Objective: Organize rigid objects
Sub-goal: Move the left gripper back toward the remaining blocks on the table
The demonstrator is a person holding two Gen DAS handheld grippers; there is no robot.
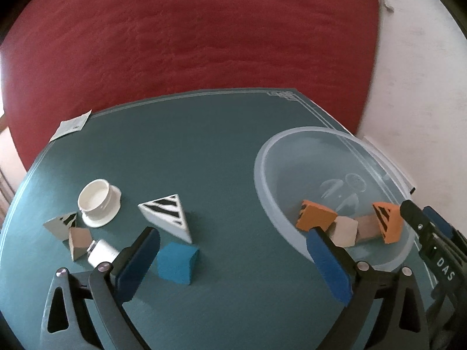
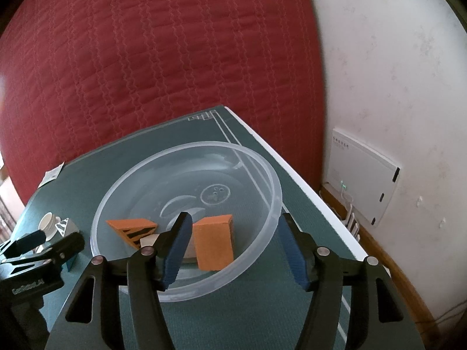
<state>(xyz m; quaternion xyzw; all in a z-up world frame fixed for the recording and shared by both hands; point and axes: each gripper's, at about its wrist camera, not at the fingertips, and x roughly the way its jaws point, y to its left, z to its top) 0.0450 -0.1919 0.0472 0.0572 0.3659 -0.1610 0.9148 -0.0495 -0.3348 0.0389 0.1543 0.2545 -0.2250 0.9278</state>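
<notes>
Fingers of both the left gripper (image 1: 233,262) and right gripper (image 2: 235,250) spread wide, empty. Clear bowl (image 2: 122,192) on the green mat (image 1: 204,134): light, slippery-walled, already holding orange blocks (image 2: 214,243). White striped wedge (image 1: 167,214) and blue block (image 1: 176,261) outside it: probably rigid and light; grip their flat opposing faces.

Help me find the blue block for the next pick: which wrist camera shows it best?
The left wrist view: the blue block lies whole on the green mat, just ahead of the open left gripper. The right wrist view shows only a sliver behind that gripper.
</notes>
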